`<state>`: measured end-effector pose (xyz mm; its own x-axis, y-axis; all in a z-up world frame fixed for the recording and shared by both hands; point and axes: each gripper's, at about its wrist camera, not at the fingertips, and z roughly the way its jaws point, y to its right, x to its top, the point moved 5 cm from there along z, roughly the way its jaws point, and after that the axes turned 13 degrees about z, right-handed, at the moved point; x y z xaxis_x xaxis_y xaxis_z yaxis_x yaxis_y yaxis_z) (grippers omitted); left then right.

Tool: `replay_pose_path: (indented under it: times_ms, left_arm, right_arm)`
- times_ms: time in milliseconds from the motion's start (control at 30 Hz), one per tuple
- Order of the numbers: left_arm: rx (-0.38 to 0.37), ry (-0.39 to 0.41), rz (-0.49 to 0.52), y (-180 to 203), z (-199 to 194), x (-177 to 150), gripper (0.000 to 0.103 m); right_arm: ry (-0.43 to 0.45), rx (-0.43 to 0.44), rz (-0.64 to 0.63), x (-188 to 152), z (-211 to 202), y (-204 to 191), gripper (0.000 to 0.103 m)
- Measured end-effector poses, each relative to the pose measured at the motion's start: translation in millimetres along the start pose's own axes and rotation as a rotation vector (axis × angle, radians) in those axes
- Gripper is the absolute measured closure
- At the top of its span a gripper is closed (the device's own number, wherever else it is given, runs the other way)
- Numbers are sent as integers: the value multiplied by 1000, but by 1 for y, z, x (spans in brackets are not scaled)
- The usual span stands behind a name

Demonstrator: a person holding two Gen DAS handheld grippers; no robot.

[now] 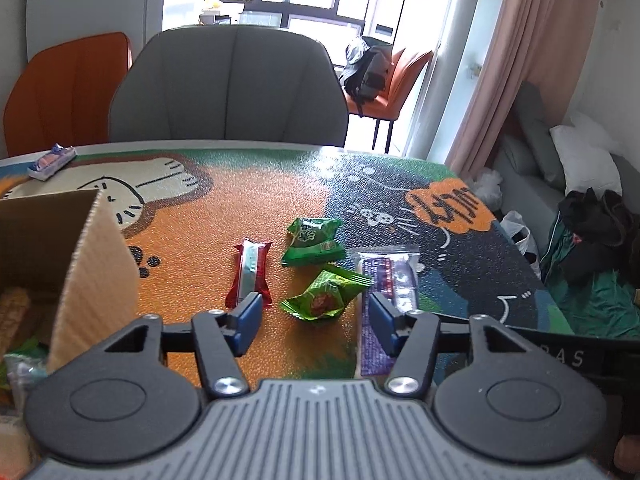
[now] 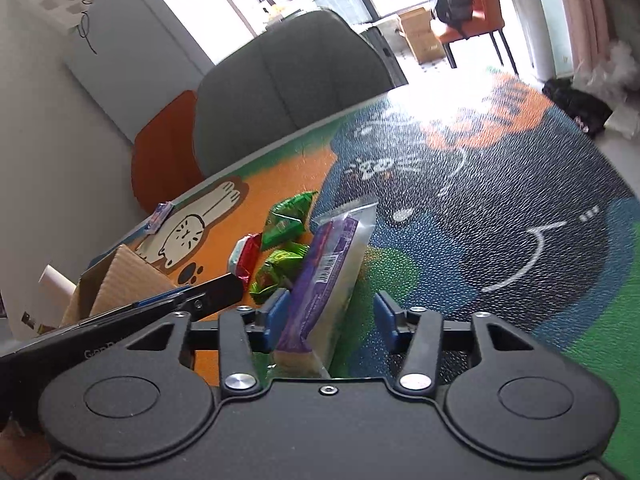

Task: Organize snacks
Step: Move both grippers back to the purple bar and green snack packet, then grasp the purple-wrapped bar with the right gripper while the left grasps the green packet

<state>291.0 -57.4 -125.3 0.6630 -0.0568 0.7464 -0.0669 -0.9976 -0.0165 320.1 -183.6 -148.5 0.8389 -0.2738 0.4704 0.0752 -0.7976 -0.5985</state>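
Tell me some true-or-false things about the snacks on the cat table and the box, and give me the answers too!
1. Two green snack packets lie on the table. True.
2. The red snack bar is inside the cardboard box. False: it lies on the table, to the right of the box.
3. The right gripper is open, with the purple packet between its fingers. True.
4. The left gripper is squeezing a green packet. False: it is open and holds nothing.
5. A small blue-wrapped snack sits alone near the table's far edge. True.
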Motion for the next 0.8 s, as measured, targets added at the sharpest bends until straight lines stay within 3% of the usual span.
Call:
replay_pose_path:
  times_ms: [167, 233, 367, 800]
  left_arm:
    - [9, -15, -6, -4, 15, 1, 50]
    - [14, -19, -5, -5, 20, 2, 51]
    - [3, -25, 5, -2, 27, 3, 51]
    - [-10, -47, 33, 7, 51, 4, 51]
  right_arm:
    - [-36, 12, 12, 2, 19, 2, 62]
    - [-50, 27, 17, 2, 24, 3, 78]
    - [-35, 46, -24, 3, 22, 0, 87]
    - [20, -31, -25, 21, 7, 17, 89]
